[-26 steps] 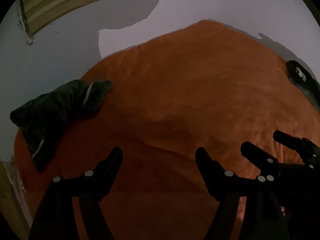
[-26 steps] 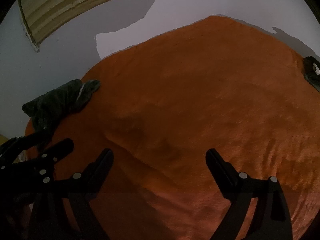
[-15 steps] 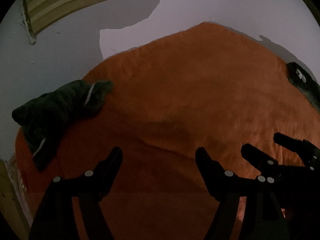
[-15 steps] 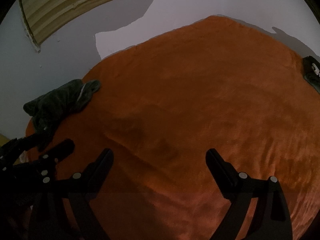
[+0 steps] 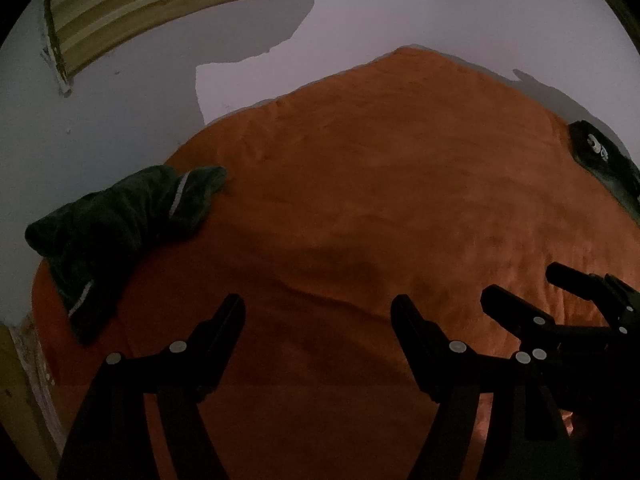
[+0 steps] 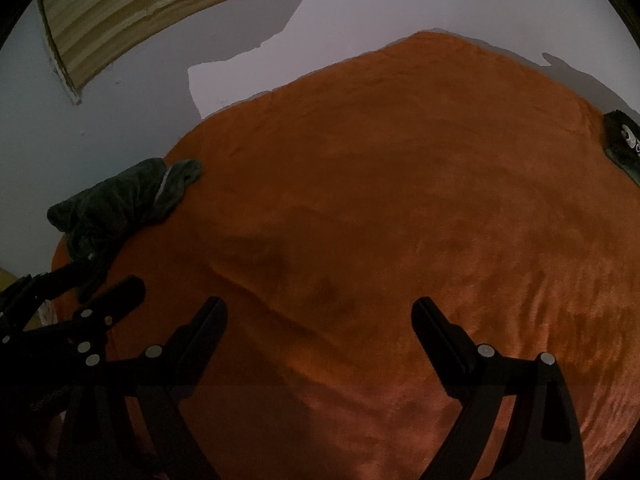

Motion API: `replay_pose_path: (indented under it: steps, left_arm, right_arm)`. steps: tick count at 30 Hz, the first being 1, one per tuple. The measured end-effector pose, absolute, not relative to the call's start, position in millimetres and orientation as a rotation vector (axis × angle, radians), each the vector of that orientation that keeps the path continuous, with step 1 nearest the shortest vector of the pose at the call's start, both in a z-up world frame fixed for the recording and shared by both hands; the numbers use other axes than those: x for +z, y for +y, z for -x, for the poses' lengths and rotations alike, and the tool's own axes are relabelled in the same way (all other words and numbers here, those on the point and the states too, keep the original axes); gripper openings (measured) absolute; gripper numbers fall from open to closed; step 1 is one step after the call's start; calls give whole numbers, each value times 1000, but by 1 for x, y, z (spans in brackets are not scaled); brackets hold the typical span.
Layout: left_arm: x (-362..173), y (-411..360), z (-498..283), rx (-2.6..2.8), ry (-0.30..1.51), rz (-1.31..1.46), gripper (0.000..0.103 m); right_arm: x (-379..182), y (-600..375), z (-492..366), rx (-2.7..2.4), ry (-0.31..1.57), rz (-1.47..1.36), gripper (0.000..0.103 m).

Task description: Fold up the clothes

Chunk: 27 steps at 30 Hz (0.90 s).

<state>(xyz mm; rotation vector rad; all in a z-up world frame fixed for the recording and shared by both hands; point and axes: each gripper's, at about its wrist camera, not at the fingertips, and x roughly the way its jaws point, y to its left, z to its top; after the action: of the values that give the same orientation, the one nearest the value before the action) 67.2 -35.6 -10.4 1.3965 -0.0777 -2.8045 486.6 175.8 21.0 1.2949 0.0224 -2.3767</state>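
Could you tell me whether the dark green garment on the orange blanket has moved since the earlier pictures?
No. The dark green garment keeps its place at the orange blanket's left edge.

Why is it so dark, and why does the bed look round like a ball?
Left wrist view: dim room light, the fingers nearly black, the orange blanket bulging because the fisheye lens bends everything. Right wrist view: same bulge, black corners around the round picture, a big shadow on the wall.
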Motion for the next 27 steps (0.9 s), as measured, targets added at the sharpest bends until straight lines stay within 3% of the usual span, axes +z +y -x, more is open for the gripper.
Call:
replay_pose_path:
  steps: [8,27]
  left_arm:
    - [5,-28,-43,-2766,-112,-1426,76]
    - [-15,-30,-18,-2753,-121,-1433,76]
  right_arm:
    - [19,180,-486,-2371,7,-1301,93]
    - [18,176,-488,-2358,24,-1313,93]
